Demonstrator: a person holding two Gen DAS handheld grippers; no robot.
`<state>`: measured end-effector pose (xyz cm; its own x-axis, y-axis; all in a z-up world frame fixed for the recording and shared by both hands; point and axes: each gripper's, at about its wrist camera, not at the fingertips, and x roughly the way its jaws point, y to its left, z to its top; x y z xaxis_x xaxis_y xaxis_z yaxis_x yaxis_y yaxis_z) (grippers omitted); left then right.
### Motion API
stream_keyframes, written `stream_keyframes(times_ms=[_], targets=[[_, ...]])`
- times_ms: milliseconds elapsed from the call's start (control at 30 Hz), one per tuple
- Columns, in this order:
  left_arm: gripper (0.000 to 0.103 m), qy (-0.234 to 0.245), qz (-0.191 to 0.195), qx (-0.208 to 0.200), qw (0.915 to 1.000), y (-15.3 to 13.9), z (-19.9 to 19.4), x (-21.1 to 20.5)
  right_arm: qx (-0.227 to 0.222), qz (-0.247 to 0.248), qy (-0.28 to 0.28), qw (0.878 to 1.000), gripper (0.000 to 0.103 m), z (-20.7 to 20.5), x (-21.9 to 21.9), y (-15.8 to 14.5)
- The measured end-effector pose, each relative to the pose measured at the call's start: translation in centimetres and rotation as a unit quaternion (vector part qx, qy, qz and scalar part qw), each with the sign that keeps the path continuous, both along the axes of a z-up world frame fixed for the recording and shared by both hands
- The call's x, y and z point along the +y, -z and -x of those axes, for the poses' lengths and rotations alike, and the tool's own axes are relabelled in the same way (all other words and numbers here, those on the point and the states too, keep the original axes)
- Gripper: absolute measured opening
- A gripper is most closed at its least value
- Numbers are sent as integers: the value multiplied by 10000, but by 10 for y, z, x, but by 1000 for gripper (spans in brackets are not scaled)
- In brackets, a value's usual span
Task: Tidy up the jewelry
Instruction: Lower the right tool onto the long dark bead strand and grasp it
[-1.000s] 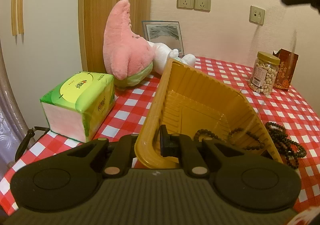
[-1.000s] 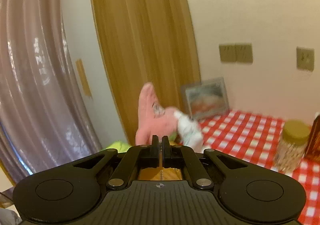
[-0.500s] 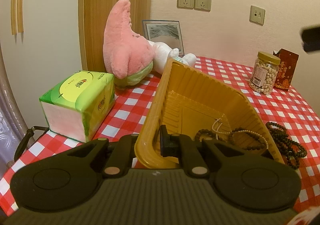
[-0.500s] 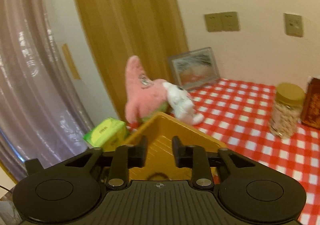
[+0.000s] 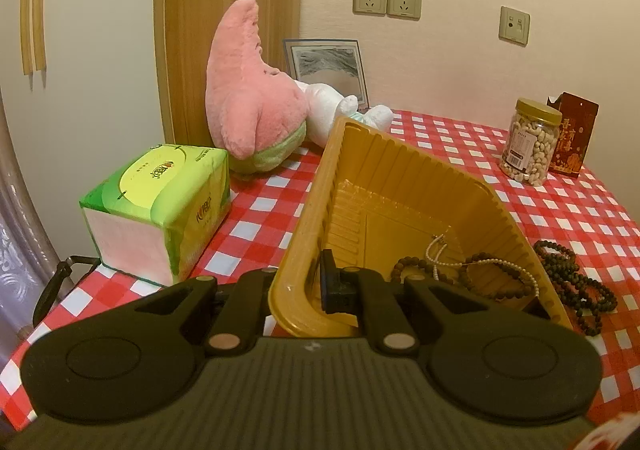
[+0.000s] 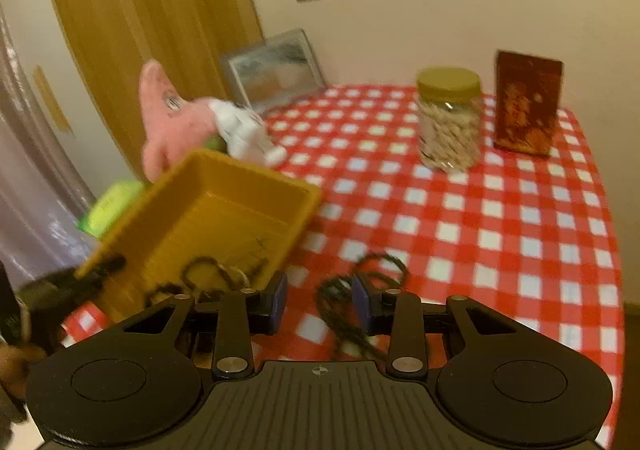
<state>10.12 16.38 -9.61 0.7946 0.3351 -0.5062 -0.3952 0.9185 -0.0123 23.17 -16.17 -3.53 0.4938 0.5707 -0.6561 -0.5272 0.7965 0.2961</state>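
Note:
A yellow plastic tray (image 5: 404, 174) is tilted up on the checked table. My left gripper (image 5: 304, 286) is shut on the tray's near rim and holds it. Inside lie a brown bead bracelet (image 5: 408, 264) and a white bead necklace (image 5: 500, 266). Dark bead bracelets (image 5: 576, 282) lie on the cloth right of the tray. In the right wrist view the tray (image 6: 224, 210) is at the left; my right gripper (image 6: 320, 300) is open and empty, above the dark bracelets (image 6: 360, 290).
A green tissue box (image 5: 160, 206) stands left of the tray. A pink plush (image 5: 248, 94), a picture frame (image 5: 324, 62), a nut jar (image 5: 530, 142) and a dark red box (image 5: 572, 138) stand along the back. The table edge runs at the right (image 6: 612, 250).
My right gripper opened and let the white necklace fall into the tray. It then swung down and right toward the dark bracelets on the cloth. The left gripper kept holding the tray.

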Motion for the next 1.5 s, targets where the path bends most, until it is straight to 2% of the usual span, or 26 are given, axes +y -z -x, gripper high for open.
stream_keyframes(times_ms=[367,867,1167,1500], targets=[[8,-39,-31,26,10000,-1,0,-2,293,462,39,9985,36,-6,-17,40],[9,-156,-106,62,9998,-1,-4,-3,484,687,56,9964,36,-51,-24,73],[10,-196,-129,90,9997,-2,-11,-5,626,440,87,9970,36,-84,-15,89],[11,-253,-144,167,9994,0,-16,-4,1043,-66,341,9939,35,-117,-5,110]])
